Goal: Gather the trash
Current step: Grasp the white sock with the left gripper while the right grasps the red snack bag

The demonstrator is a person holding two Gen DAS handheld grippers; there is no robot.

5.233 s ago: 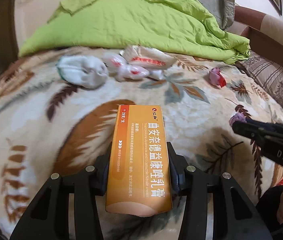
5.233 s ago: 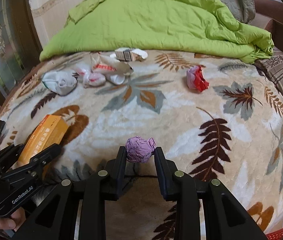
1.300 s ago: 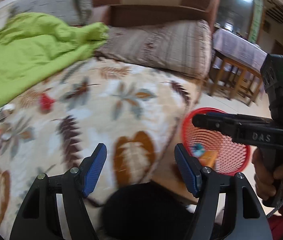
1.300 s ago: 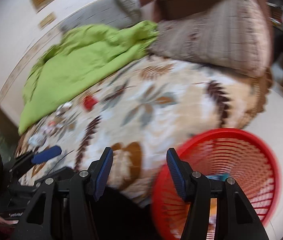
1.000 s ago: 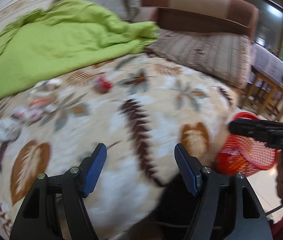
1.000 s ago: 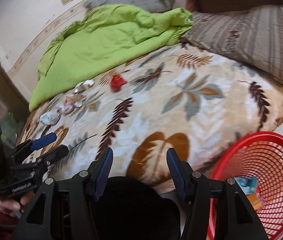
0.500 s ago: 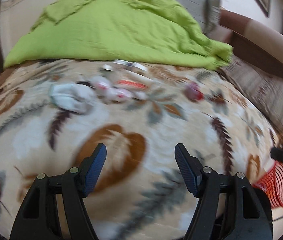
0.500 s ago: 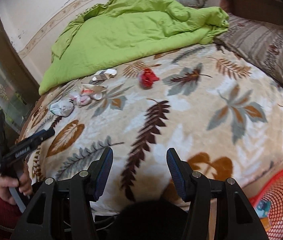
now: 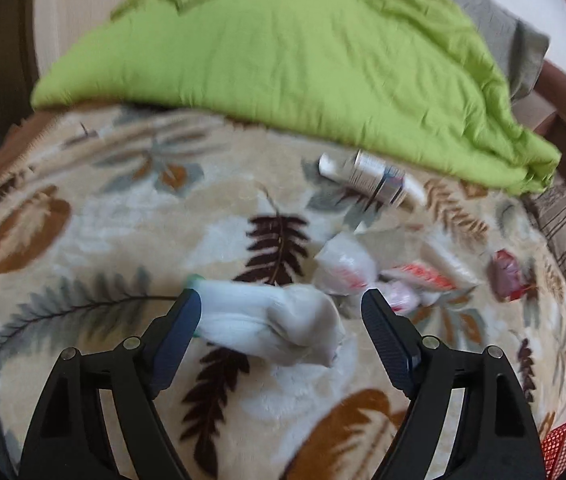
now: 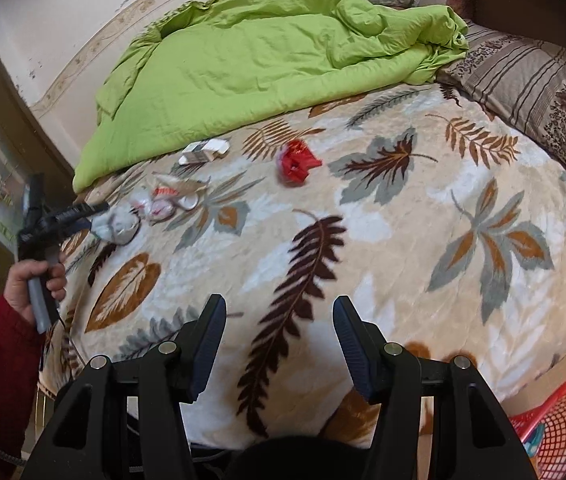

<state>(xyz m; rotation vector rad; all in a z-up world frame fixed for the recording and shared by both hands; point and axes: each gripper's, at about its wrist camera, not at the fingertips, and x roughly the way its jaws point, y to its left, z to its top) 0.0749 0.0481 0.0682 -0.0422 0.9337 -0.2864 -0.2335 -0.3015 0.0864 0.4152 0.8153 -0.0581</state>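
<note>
No legible writing; left gripper [image 9: 281, 318] jaws wide around white wad [image 9: 271, 326].

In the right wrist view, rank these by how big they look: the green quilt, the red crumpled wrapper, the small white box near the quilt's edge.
Largest to smallest as they look:
1. green quilt, by far.
2. and 3. red wrapper and white box look about alike, so I won't rank them; the box lies slightly farther off.
</note>
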